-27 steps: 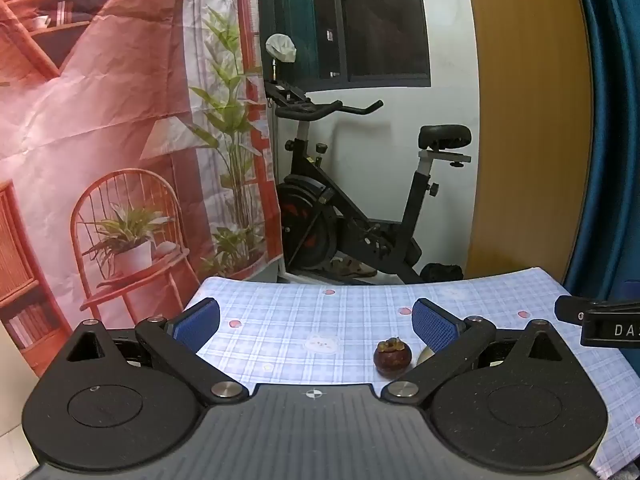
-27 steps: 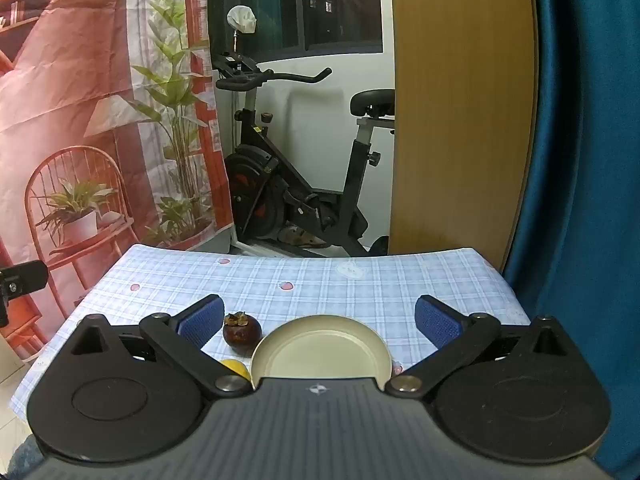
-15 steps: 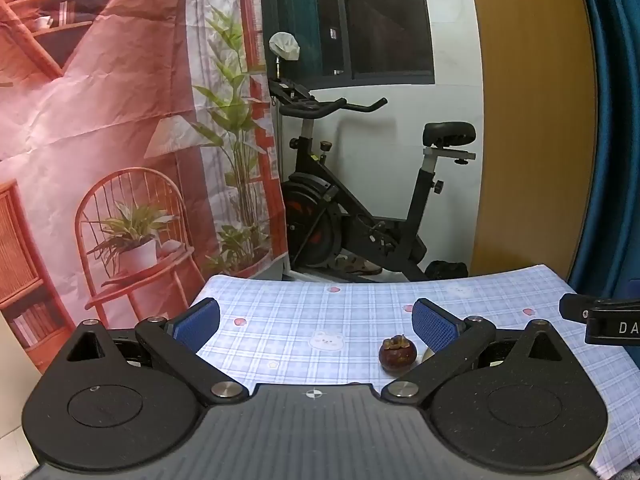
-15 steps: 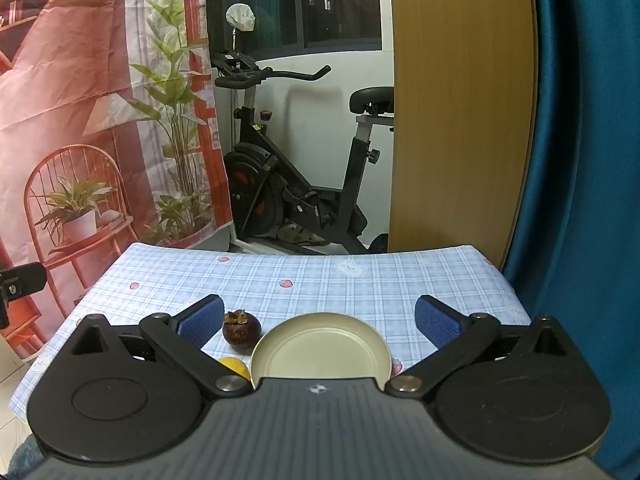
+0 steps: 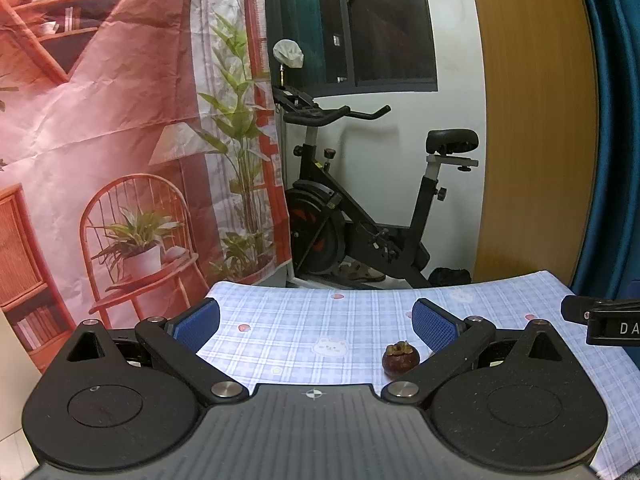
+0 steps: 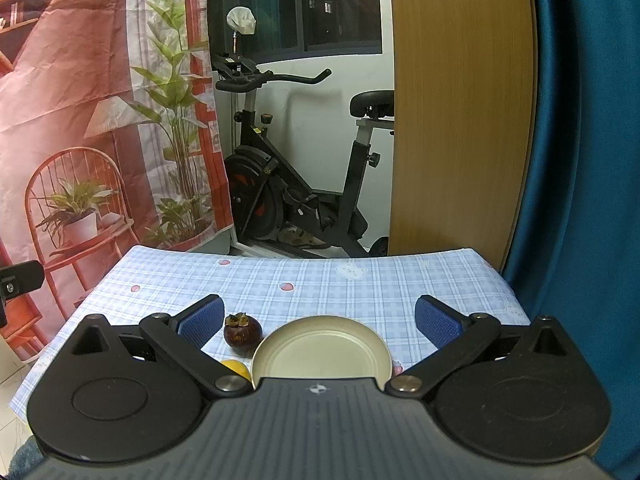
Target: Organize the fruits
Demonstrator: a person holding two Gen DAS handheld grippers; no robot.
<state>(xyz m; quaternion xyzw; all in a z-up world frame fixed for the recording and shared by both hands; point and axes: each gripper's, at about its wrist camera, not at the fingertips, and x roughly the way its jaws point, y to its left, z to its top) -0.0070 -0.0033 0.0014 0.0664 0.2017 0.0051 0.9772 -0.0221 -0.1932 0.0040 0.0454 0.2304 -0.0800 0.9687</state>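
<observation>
An exercise bike [image 5: 360,208] stands beyond the checked table [image 5: 320,320]. The mangosteen [image 6: 242,334] sits just left of the empty plate [image 6: 320,354], nothing blocking it. Only the right view shows the plate and a yellow fruit [image 6: 235,367] nearer than the mangosteen. Left gripper [image 5: 316,322] and right gripper [image 6: 320,320] gape fully wide, holding nothing.

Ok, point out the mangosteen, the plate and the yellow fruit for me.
mangosteen [image 6: 242,334]: right wrist view, on its dark round body.
plate [image 6: 320,354]: right wrist view, on its bare cream inside.
yellow fruit [image 6: 236,367]: right wrist view, on the visible sliver.
</observation>
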